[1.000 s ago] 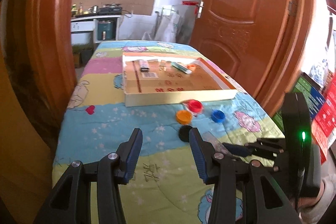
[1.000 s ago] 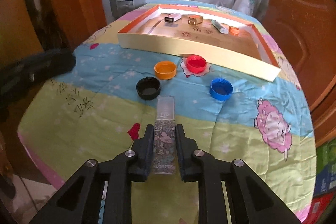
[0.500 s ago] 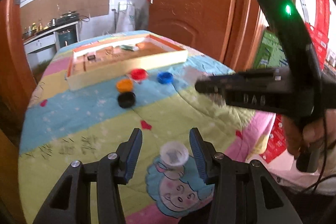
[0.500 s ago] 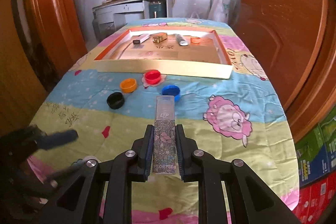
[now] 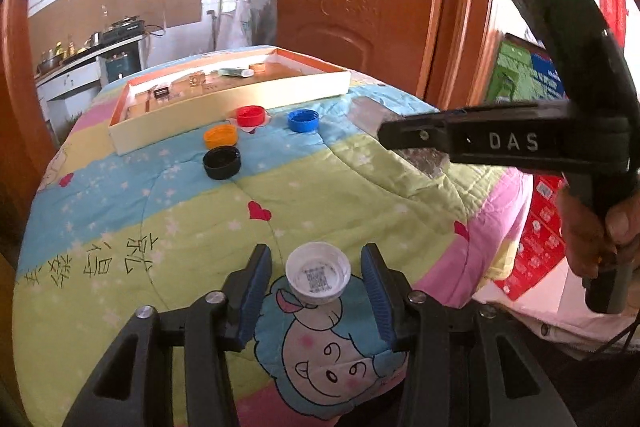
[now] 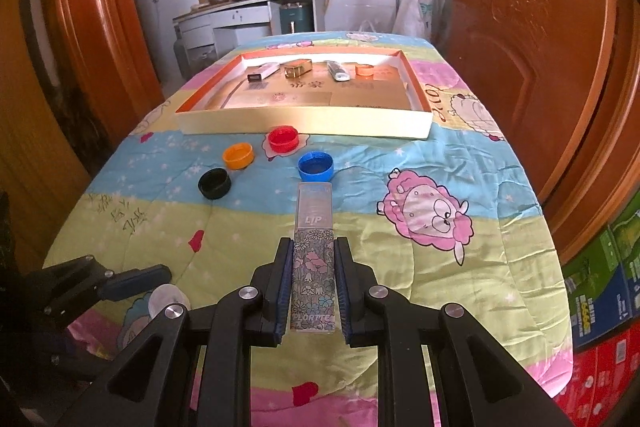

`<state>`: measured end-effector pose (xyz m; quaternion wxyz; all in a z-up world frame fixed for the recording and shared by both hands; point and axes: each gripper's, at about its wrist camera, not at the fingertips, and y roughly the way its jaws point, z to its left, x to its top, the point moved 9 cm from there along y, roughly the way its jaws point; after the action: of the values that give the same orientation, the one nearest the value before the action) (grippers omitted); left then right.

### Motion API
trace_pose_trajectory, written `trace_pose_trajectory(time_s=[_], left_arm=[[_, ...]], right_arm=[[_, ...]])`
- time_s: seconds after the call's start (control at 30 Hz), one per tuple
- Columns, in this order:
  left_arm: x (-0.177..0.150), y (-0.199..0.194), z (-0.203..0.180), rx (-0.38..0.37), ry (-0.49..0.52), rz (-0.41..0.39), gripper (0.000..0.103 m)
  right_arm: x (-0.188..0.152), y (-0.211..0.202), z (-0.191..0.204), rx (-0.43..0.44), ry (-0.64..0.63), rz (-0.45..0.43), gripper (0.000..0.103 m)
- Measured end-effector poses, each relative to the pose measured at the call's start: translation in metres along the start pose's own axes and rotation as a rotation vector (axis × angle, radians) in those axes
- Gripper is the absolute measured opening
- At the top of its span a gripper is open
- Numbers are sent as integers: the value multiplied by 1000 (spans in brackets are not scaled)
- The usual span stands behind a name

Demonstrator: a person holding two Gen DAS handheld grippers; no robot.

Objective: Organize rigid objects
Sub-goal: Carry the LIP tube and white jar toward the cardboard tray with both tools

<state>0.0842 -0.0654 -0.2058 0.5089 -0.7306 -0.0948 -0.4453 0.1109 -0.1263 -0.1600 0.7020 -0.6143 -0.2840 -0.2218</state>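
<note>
My left gripper is open around a white bottle cap that lies on the quilt near the front edge; the fingers stand apart from it. My right gripper is shut on a flowered lip-gloss box with a clear top, held above the quilt. Red, orange, blue and black caps lie in front of a shallow cardboard tray. The tray holds several small items along its far side.
The quilt-covered table has wooden doors on both sides. Stacked cartons stand at the right below the table edge. A kitchen counter is behind.
My left gripper swung from facing the tray to the front of the quilt, and now straddles the white cap. My right gripper lifted back with the box still in it.
</note>
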Motion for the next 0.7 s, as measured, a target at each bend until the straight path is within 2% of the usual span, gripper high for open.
trace_pose_trajectory(time_s=[0.03,0.07,0.4,0.7], left_arm=[[0,0,3,3,-15,-8,31],[0,-1,4,-3,-29,-12,30],[4,-6,3,-8,-30,-25,30],[30,-22,12,-1,-68,-76,30]], right_arm=[[-1,0,0,1,0,0,20],[-1,0,0,2,0,0,20],[-2,2,-5,12,18,3,20],[7,-1,-5,17,24,-17,20]])
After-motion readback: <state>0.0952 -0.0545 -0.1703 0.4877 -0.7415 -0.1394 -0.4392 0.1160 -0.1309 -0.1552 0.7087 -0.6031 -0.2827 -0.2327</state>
